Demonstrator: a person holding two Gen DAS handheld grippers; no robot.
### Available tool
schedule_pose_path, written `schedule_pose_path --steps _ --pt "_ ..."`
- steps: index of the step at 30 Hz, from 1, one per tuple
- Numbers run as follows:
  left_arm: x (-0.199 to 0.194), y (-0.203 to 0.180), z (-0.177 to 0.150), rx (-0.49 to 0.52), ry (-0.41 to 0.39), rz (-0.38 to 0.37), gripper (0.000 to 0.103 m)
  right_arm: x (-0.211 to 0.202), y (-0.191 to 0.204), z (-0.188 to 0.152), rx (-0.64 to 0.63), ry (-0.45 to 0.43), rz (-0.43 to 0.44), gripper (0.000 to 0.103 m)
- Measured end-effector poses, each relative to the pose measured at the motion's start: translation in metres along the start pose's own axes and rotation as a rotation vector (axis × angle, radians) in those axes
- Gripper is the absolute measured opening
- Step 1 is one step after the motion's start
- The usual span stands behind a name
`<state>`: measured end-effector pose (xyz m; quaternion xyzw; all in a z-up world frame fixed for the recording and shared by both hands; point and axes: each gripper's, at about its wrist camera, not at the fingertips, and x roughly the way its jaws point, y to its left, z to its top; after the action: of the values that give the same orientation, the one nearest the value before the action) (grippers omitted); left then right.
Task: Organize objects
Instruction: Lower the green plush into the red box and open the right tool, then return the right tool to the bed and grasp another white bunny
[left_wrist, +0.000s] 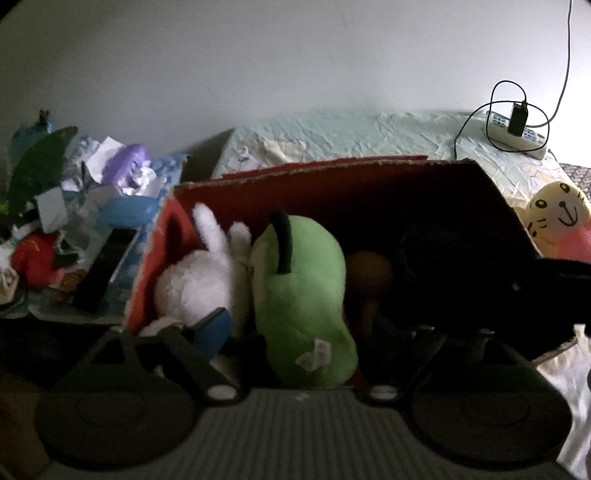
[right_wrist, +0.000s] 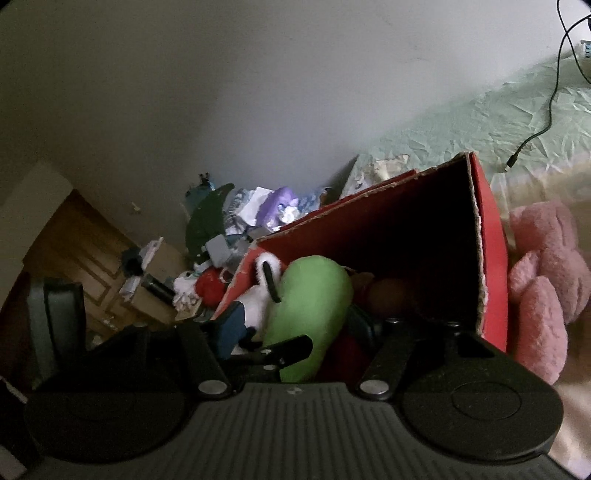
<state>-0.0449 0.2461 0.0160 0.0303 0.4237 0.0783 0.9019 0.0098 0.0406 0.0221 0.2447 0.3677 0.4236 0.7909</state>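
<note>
A red cardboard box (left_wrist: 369, 177) (right_wrist: 495, 258) lies tipped on the bed, its opening facing me. Inside are a white plush (left_wrist: 199, 284) (right_wrist: 255, 299), a green plush (left_wrist: 303, 288) (right_wrist: 310, 302) and something orange (left_wrist: 369, 269) in the dark. My left gripper (left_wrist: 317, 326) stands open at the box mouth, its blue-padded left finger (left_wrist: 216, 328) beside the white plush and the green plush between its jaws, untouched. My right gripper (right_wrist: 316, 325) is also open around the green plush. The black body at the box's right wall (left_wrist: 546, 291) appears to be the right gripper.
A heap of wrappers, papers and small toys (left_wrist: 92, 206) (right_wrist: 236, 229) lies left of the box. A yellow cat plush (left_wrist: 557, 214) and a pink plush (right_wrist: 543, 280) sit to its right. Behind, a power strip with charger (left_wrist: 517, 129) rests on the green sheet (left_wrist: 351, 136).
</note>
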Motion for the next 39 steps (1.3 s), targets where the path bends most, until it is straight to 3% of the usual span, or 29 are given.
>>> schedule_pose_path --steps 11,20,25,30,39 --pt "-0.034 -0.023 0.004 0.002 -0.049 0.002 0.087 -0.033 -0.012 -0.006 0.04 -0.018 0.139 0.063" --pt "-0.054 -0.058 0.007 0.007 -0.071 -0.047 0.087 -0.089 -0.041 -0.013 0.107 -0.099 0.198 0.062" --pt "-0.066 -0.087 0.014 0.042 -0.107 -0.11 0.087 -0.133 -0.069 -0.018 0.178 -0.181 0.14 0.062" --pt "-0.074 -0.127 0.022 0.089 -0.132 -0.245 0.087 -0.175 -0.103 -0.026 0.285 -0.27 0.081 0.062" --pt "-0.059 -0.218 0.006 0.263 -0.103 -0.45 0.087 -0.239 -0.166 -0.053 0.393 -0.397 -0.196 0.061"
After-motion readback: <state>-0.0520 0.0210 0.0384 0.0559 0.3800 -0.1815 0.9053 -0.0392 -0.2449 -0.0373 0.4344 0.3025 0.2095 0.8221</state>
